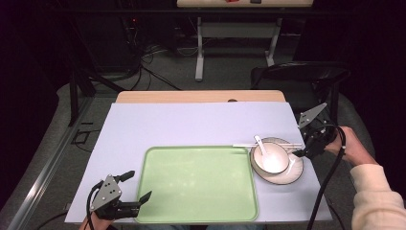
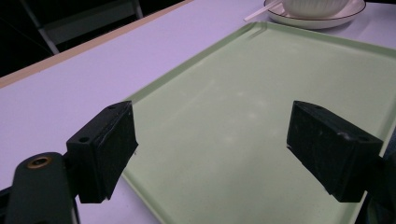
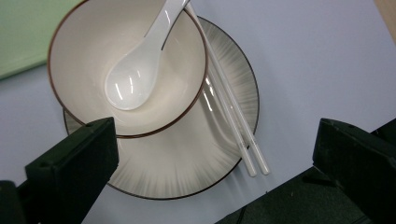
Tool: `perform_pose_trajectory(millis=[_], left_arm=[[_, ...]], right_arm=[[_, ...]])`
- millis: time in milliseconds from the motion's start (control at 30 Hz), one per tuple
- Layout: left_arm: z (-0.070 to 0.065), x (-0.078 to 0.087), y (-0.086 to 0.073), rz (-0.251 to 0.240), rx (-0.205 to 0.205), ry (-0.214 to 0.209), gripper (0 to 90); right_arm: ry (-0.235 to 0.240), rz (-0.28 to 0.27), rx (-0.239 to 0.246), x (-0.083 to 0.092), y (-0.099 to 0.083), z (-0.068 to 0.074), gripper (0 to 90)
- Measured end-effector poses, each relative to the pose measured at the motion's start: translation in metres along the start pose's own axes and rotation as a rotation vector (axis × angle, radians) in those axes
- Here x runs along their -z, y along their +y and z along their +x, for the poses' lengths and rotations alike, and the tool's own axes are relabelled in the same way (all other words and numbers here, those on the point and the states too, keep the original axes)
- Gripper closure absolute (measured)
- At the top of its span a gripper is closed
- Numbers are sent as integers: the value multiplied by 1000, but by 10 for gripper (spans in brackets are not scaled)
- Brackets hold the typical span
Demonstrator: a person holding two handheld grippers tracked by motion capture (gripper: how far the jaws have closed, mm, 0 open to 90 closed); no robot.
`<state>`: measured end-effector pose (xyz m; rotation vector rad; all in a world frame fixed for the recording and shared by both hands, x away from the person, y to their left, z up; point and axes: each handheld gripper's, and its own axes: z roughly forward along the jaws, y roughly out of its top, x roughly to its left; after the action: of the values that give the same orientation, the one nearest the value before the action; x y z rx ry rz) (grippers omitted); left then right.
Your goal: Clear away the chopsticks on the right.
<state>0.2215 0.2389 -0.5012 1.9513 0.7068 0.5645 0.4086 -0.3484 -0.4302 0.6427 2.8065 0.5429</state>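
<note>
White ceramic bowl (image 3: 126,70) with white spoon (image 3: 140,65) sits on the striped plate (image 3: 187,158), right of the pale green plastic tray (image 1: 198,184). Right gripper (image 1: 299,152) hovers spread beside the plate; left gripper (image 1: 136,187) gapes over the tray's corner.

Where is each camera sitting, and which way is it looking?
High view: sits above the person's side, looking forward and down at the table; shows the left gripper, the right gripper and a hand.
Left gripper view: rides the left gripper, looking between its open jaws across the green tray.
Right gripper view: rides the right gripper, looking down on the bowl, spoon, chopsticks and plate.
Shared: both gripper views catch the tray and plate.
</note>
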Motion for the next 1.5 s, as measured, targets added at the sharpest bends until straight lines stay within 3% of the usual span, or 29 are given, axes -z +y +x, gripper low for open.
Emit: perform_pose_trajectory(millis=[100, 167, 267, 300, 400, 467, 767, 967, 1067, 1100, 1500], left_arm=[[0, 0, 0, 0, 0, 0, 158], [0, 0, 0, 0, -1, 0, 158], [0, 0, 0, -4, 7, 6, 158], [0, 0, 0, -4, 7, 6, 158], [0, 0, 0, -3, 9, 8, 158], [0, 0, 0, -1, 5, 5, 158], [0, 0, -1, -1, 14, 12, 158], [0, 0, 0, 1, 14, 14, 158], [1, 1, -1, -3, 14, 16, 158], [1, 1, -1, -3, 15, 17, 159], [1, 0, -1, 0, 16, 16, 158]], right_arm=[[0, 0, 0, 0, 0, 0, 0], [7, 27, 3, -7, 4, -4, 15], [15, 56, 2, -16, 6, -9, 148], [15, 56, 2, -16, 6, -9, 148], [-4, 92, -28, -24, 6, -14, 281], [-19, 106, -7, -30, 6, -15, 385], [-7, 228, 89, -57, 10, -4, 620], [-12, 258, 131, -63, 12, -4, 688], [2, 294, 133, -69, 11, -4, 728], [14, 283, 138, -71, 11, -5, 736], [31, 324, 173, -80, 13, -5, 772]])
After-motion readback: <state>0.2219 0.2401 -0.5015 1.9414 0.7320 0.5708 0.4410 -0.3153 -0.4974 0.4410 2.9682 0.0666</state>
